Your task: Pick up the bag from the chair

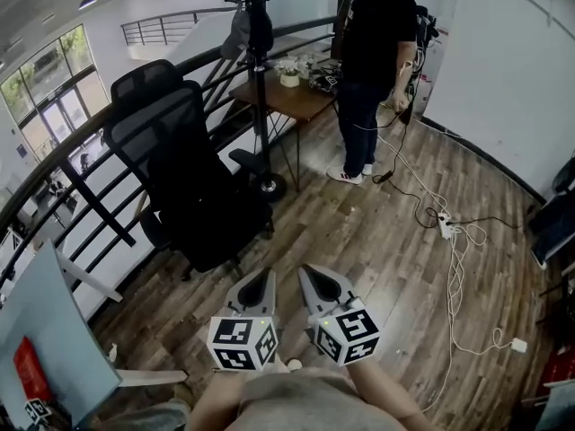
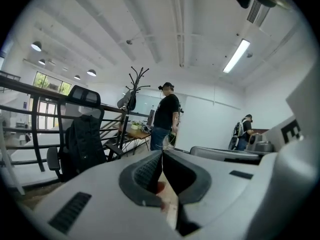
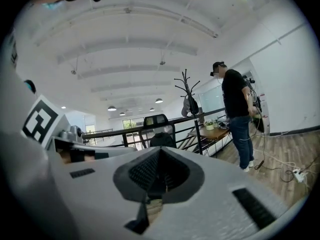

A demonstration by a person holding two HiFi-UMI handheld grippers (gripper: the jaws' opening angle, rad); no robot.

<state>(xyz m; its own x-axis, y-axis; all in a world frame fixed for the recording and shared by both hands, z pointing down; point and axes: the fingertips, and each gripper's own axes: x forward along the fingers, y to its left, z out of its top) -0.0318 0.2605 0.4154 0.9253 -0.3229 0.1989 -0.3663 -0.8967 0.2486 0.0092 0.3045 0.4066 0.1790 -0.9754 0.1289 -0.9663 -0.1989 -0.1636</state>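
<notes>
Left tool (image 1: 260, 279) and right tool (image 1: 312, 275) clenched empty, well apart from chair (image 1: 146, 108); one should open before reaching bag (image 1: 208, 209).

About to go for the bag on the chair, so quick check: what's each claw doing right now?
Left claw: closed, holding nothing.
Right claw: closed, holding nothing.

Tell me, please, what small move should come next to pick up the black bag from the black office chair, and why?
Probably move the left hand-held gripper forward toward the black fabric bag on the black mesh-backed office chair. It lies on the chair's side, but wooden floor separates it from the bag, and its jaws are together, holding nothing.
</notes>
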